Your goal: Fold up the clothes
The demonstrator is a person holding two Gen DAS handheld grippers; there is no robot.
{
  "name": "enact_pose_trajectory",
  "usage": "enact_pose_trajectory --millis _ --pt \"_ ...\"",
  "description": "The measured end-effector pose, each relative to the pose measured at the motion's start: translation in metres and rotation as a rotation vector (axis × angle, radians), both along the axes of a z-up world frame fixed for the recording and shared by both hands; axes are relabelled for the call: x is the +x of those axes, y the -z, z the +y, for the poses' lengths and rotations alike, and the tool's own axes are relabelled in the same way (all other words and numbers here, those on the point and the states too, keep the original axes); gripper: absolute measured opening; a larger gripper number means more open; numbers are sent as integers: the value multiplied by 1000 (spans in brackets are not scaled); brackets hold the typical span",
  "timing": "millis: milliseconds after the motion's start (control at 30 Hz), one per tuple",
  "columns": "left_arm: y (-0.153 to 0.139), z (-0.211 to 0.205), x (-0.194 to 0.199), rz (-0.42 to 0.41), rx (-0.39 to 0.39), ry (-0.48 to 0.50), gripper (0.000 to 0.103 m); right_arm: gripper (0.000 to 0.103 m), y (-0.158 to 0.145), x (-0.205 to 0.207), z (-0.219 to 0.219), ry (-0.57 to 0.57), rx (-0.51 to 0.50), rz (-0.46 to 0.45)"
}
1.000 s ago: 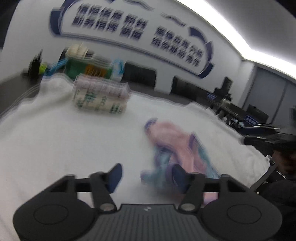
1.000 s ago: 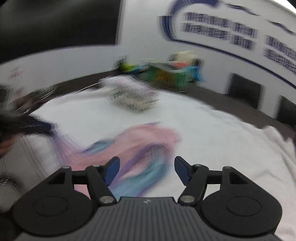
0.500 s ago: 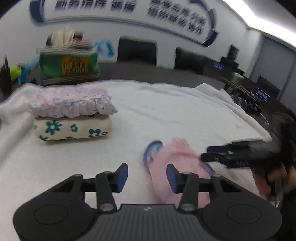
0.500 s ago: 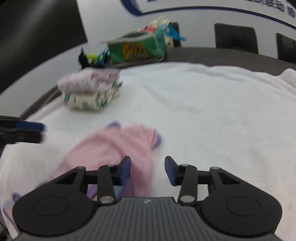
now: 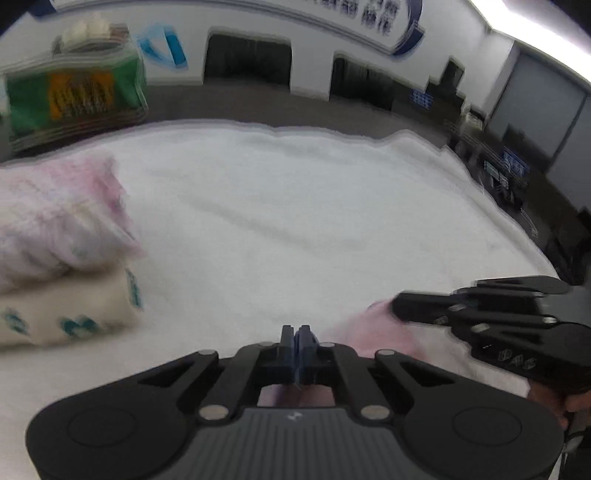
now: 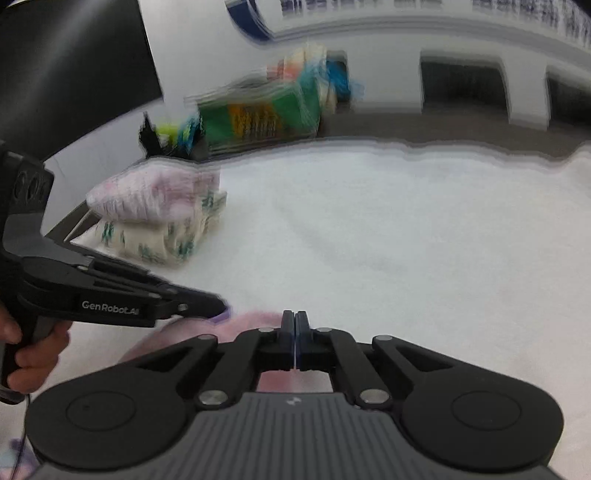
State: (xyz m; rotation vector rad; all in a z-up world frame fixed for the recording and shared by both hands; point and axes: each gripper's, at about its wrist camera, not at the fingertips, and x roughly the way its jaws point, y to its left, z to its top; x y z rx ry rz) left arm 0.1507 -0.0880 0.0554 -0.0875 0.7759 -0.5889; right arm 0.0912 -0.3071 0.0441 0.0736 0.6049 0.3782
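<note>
White fluffy cloth cover [image 5: 295, 221] fills the middle of both views, spread over a dark table [image 5: 240, 107] whose bare strip runs across the upper part of the frame. White wall with blue lettering [image 6: 424, 22] and dark chair backs [image 5: 247, 55] along the top, all motion-blurred. Green wire-framed basket stuffed with mixed items [image 5: 74, 96] sits upper left in left-wrist view, upper centre in right-wrist view.

Stack of two folded garments [image 5: 62, 251] at left edge of left-wrist view: pale pink ruffled one lying on a cream one with teal flower print. Same stack [image 6: 159, 214] at middle left in right-wrist view.

Pink soft garment with purple trim [image 5: 373, 328], the one being folded, lies low in frame, right of centre in left-wrist view; in right-wrist view [image 6: 255, 321] it is bottom centre-left, mostly hidden under the tools.

Left gripper [image 5: 299, 334] bottom centre, jaws have just been closing, blue pads now pressed together; pink fabric shows beneath them, cannot tell if any is pinched. Right gripper [image 6: 295, 325] likewise has just been closing, now pressed together over pink fabric, pinch not discernible. In left-wrist view the right gripper [image 5: 399, 302] comes in from the lower right, tip touching the pink garment. Bare hand [image 6: 29, 354] holds the left tool at lower left of right-wrist view.
</note>
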Motion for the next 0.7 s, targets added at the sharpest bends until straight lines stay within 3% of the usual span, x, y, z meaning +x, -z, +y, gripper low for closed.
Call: enact_pose_trajectory --millis 100,167,200,333,400,433,500,533,600,633,700 --pt "-32 44 -49 -168 -161 29 0 0 -36 -64 -8 -42 2 -237" --pt "-39 67 -87 -231 -156 27 0 0 -48 -111 -5 -108 -78 -342" --pt "-33 74 -106 -231 -120 10 0 0 -47 -132 0 -160 -143 -353" --pt "22 83 -151 -68 111 64 1 3 -6 -188 28 -447 -396 -170" --pt "32 96 -155 -11 97 47 6 8 5 -198 31 -482 -445 -129" --pt "29 97 -155 -43 99 54 10 11 4 -199 27 -477 -436 -134" --pt "19 96 -154 -122 106 72 22 40 -10 -188 18 -390 -363 -155" --pt "14 95 -154 -162 110 81 28 47 -19 -180 14 -330 -317 -165" --pt "8 86 -154 -231 154 120 42 48 -26 -170 17 -276 -281 -172" --pt "8 76 -153 -258 199 153 43 47 -28 -166 20 -257 -268 -174" --pt "15 64 -148 -233 243 172 43 47 -24 -163 33 -262 -268 -162"
